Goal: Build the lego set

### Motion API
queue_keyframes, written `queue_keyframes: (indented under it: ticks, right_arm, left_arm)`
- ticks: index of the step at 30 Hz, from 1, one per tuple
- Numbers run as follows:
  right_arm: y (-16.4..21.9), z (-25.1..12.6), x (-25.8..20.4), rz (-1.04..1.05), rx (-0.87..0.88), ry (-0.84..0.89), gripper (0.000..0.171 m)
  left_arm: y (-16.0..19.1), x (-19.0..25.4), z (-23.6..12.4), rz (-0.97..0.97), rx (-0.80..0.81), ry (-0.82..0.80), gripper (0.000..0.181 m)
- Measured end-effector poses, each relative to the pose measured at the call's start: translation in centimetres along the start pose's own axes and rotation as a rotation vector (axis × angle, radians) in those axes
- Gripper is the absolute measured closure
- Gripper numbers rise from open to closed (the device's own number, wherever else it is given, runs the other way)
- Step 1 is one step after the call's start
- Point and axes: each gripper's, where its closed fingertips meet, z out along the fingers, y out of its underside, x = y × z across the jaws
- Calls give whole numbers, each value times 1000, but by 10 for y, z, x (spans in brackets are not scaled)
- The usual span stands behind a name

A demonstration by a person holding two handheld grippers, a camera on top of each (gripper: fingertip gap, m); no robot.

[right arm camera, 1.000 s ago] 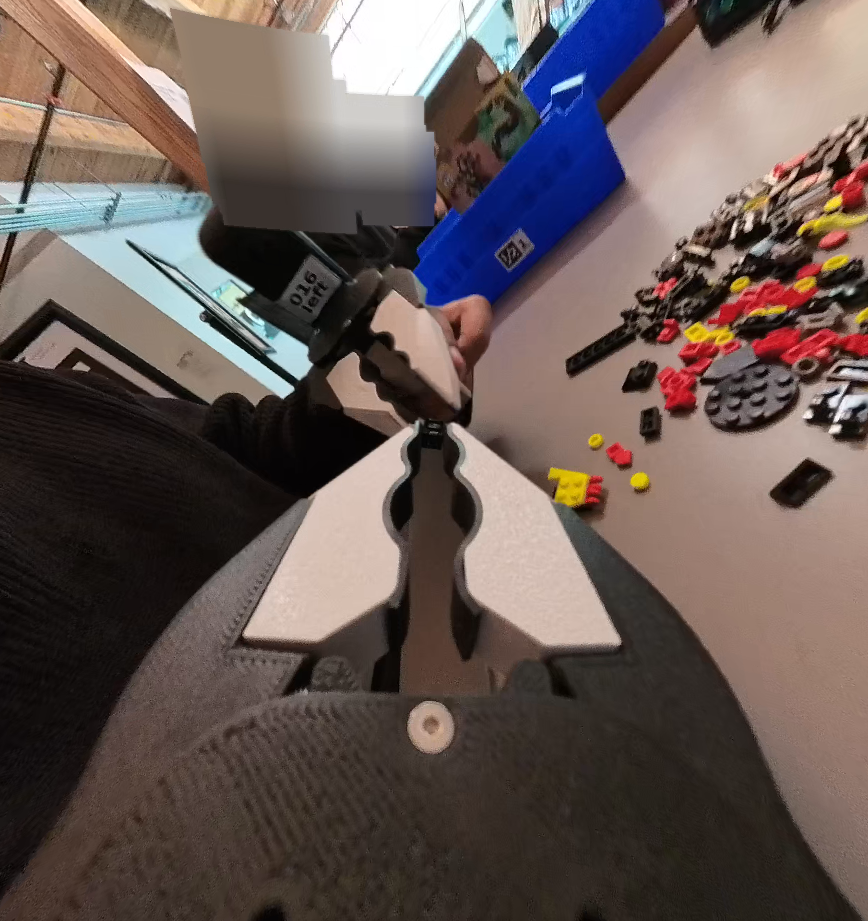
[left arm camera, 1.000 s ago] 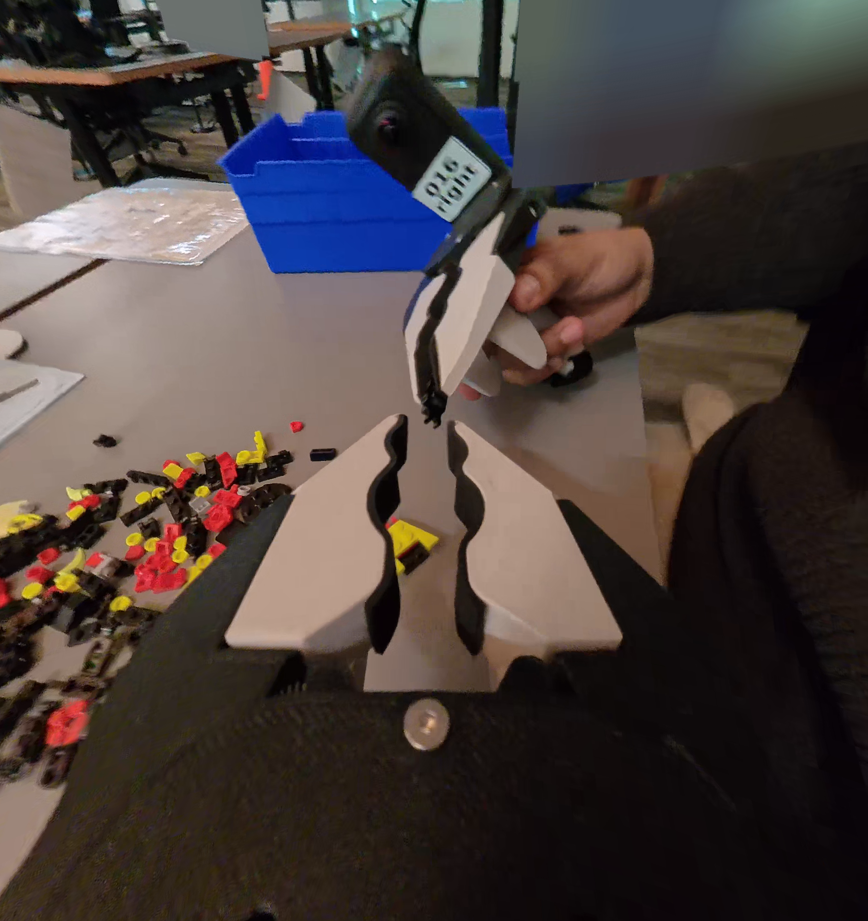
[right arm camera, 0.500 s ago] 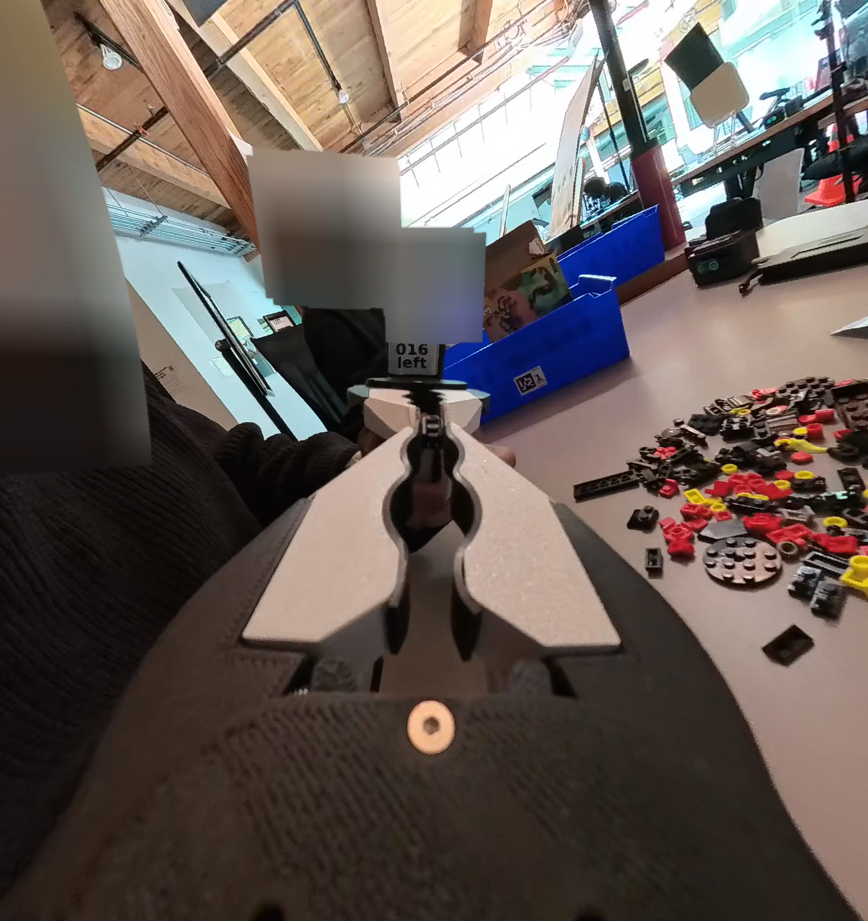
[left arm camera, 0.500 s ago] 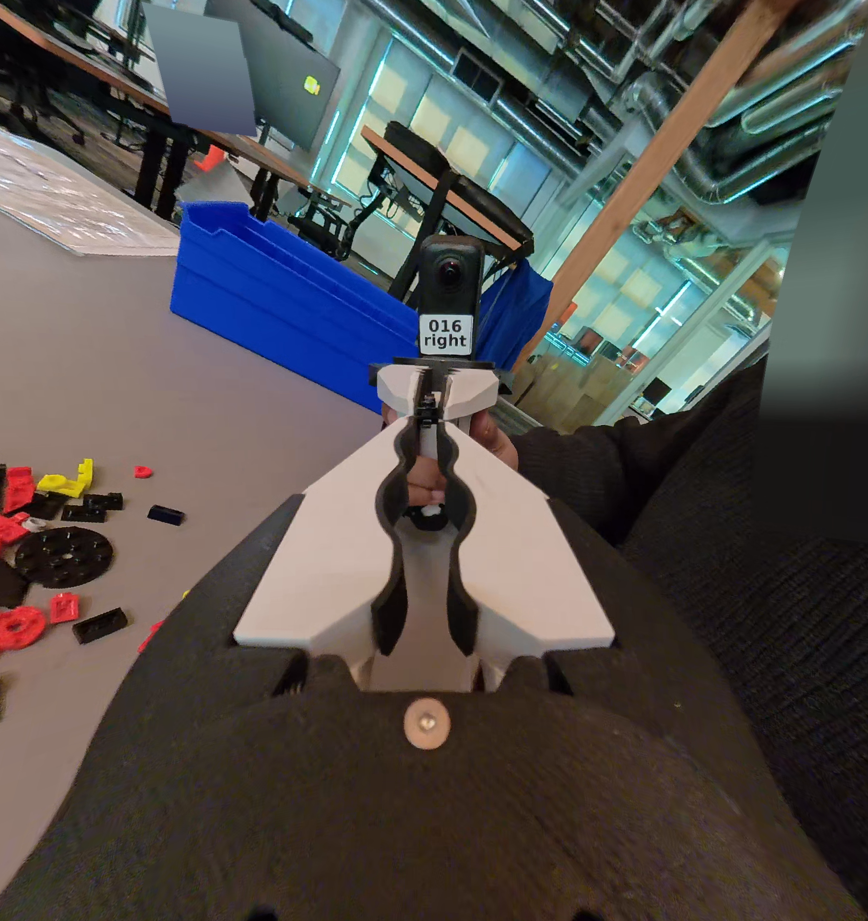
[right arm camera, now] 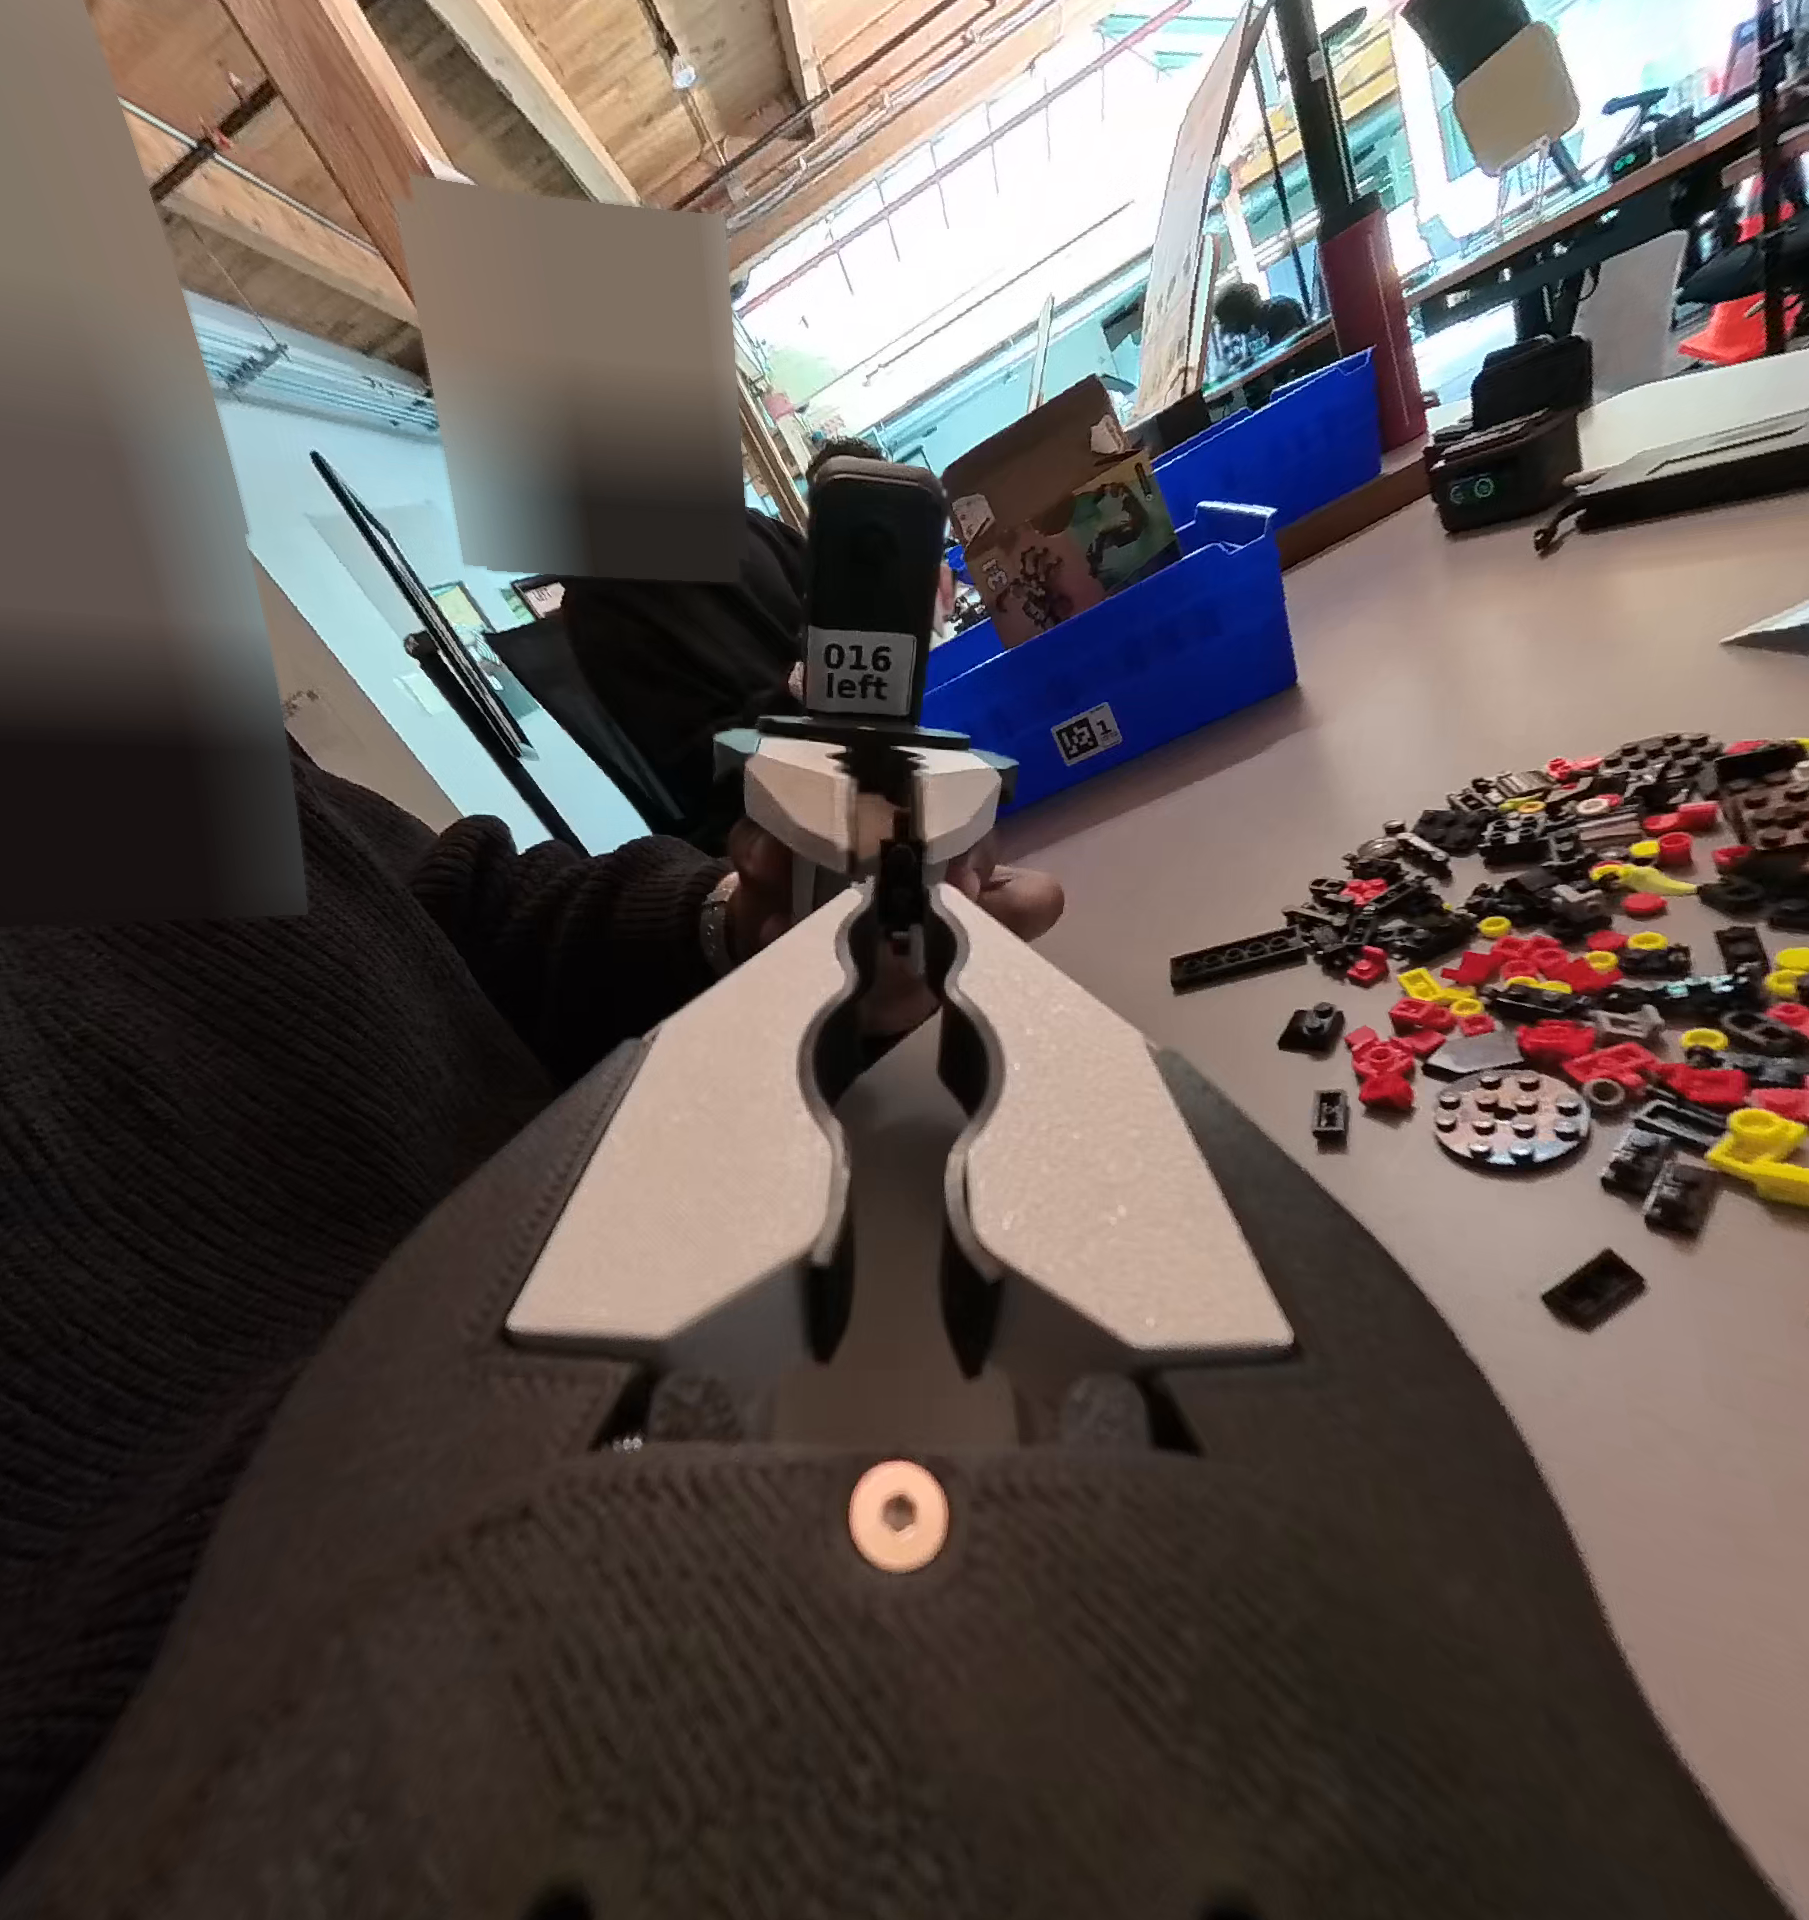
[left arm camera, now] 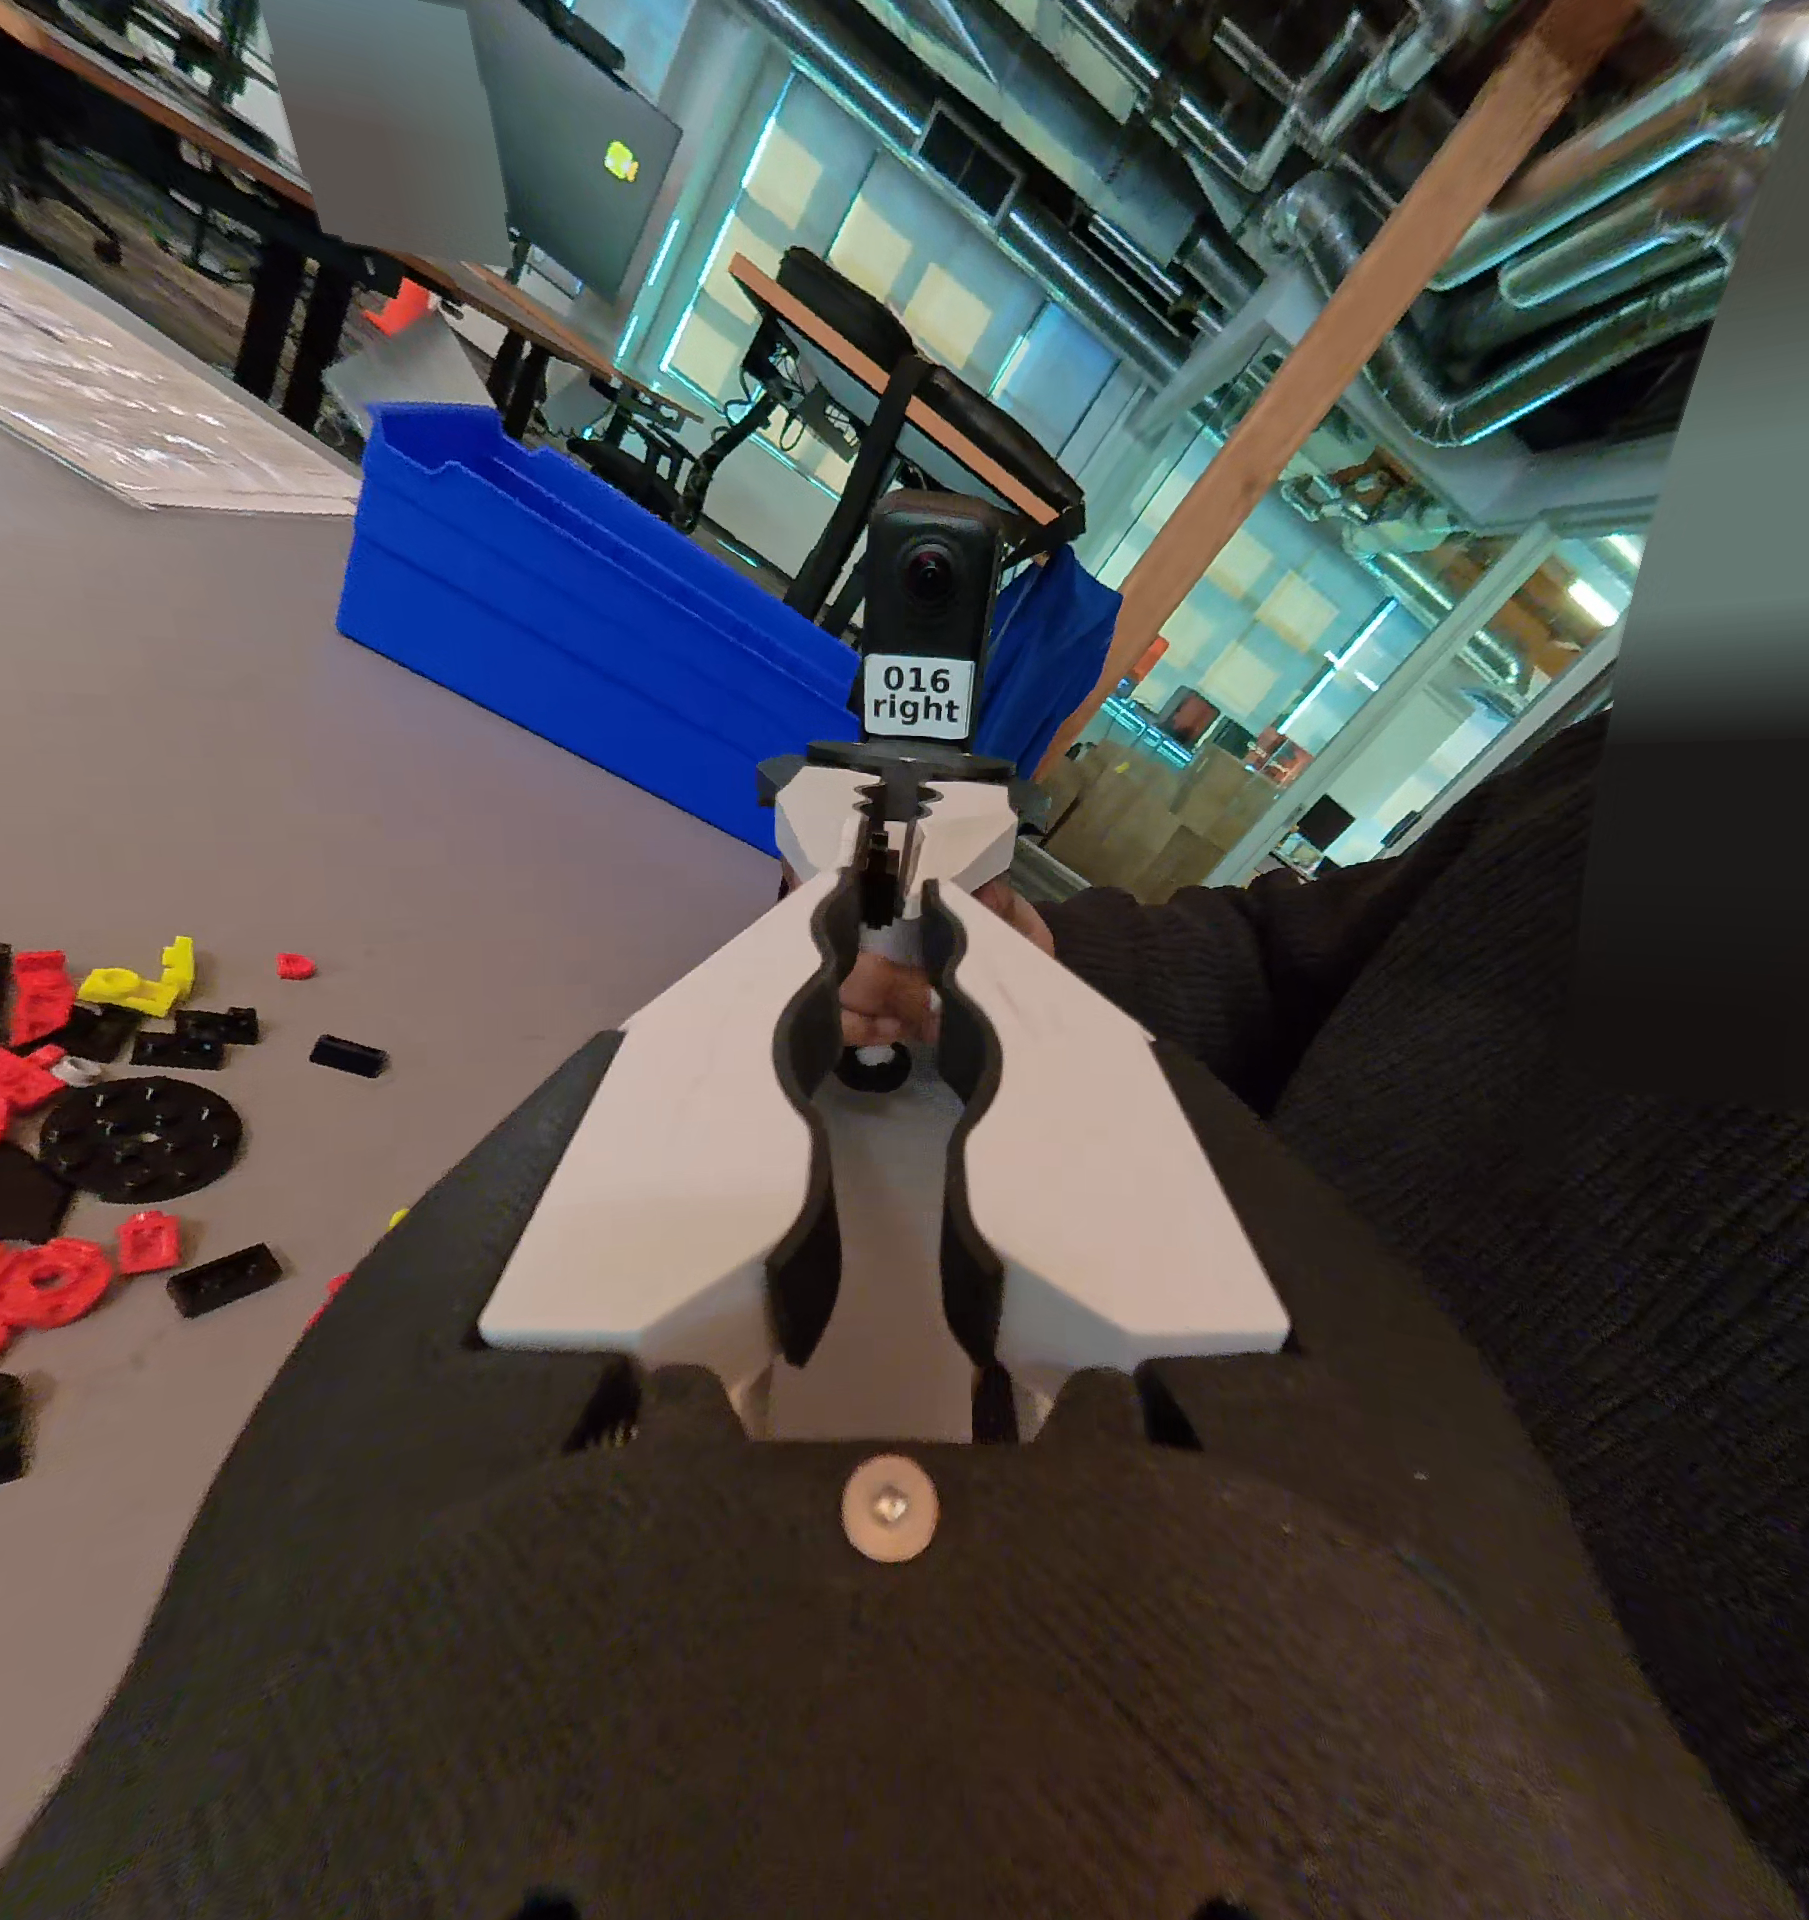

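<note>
Both tongs (left arm camera: 879,902) (right arm camera: 898,906) tip to tip, nearly closed, apparently pinching small black piece (right arm camera: 896,871)

Lego pieces (right arm camera: 1627,997) on table (right arm camera: 1399,644), bin (right arm camera: 1139,665) behind.

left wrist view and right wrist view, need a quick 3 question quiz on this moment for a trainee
1. True or false: the left gripper and the right gripper point at each other, tips almost meeting above the table.
2. What colour is the small piece between their tips? A red, B yellow, C black.
3. In the right wrist view, what stands inside the blue bin behind the left gripper?

Key: 1 true. 2 C. 3 a cardboard box.
</note>
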Motion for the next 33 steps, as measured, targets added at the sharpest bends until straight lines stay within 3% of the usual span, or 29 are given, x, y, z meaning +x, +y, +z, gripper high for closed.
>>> queue_keyframes:
  ticks: [23, 33]
  right_arm:
    - [-3, 1, -3, 10, 20, -17, 164]
    - [-22, -7, 10, 107, 155, 45, 152]
  left_arm:
    - [1, 0, 1, -27, -7, 15, 178]
    - [-12, -8, 3, -150, 143, -43, 177]
